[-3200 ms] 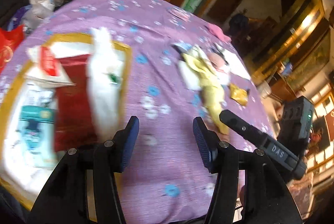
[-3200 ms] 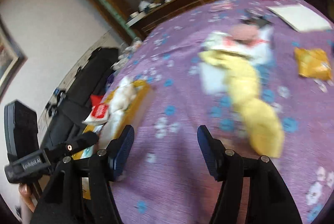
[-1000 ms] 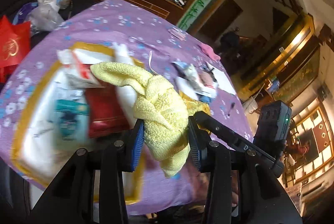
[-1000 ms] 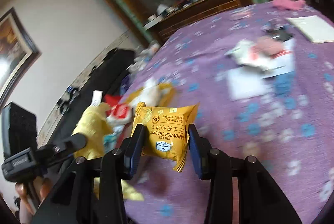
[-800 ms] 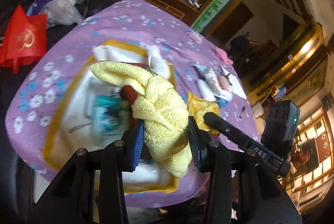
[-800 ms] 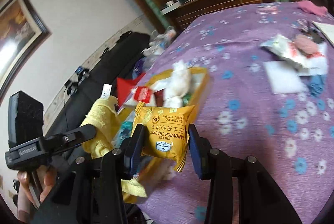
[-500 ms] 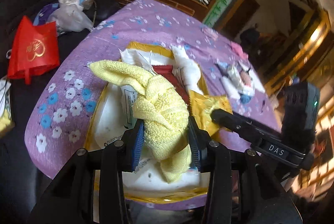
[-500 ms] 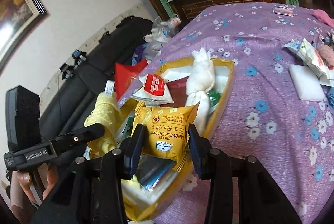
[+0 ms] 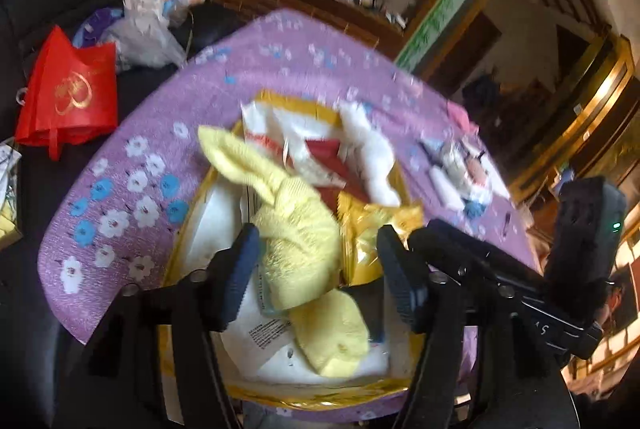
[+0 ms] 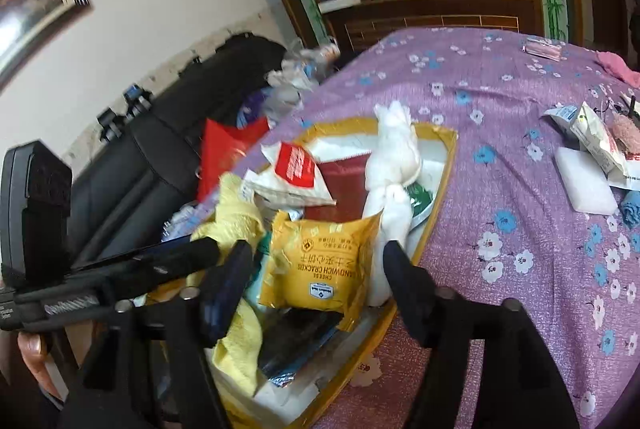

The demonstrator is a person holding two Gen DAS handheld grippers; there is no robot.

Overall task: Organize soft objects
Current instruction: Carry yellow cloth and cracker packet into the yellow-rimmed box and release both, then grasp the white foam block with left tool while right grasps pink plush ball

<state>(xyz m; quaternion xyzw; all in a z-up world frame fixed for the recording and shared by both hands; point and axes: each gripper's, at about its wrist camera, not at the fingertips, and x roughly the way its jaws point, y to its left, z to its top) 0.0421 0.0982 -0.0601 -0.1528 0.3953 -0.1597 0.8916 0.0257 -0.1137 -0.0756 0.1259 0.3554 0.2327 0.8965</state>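
Observation:
A gold-rimmed tray (image 9: 192, 213) (image 10: 442, 165) on the purple flowered cloth holds packets and a white knotted cloth (image 9: 370, 157) (image 10: 394, 165). The yellow towel (image 9: 296, 229) (image 10: 236, 213) lies loose in the tray between the fingers of my left gripper (image 9: 316, 261), which is open. The yellow cracker packet (image 10: 320, 261) (image 9: 376, 229) lies in the tray between the fingers of my right gripper (image 10: 316, 277), which is also open. Both grippers hover just above the tray's near end.
A red-and-white packet (image 10: 296, 165) and a dark red packet (image 9: 332, 165) lie in the tray. More packets and a white pad (image 10: 586, 181) lie on the cloth to the right. A red bag (image 9: 68, 97) and a black sofa (image 10: 168, 157) stand left of the table.
Both grippers opened. The yellow towel dropped from the left gripper into the tray, and the cracker packet dropped from the right gripper into the tray.

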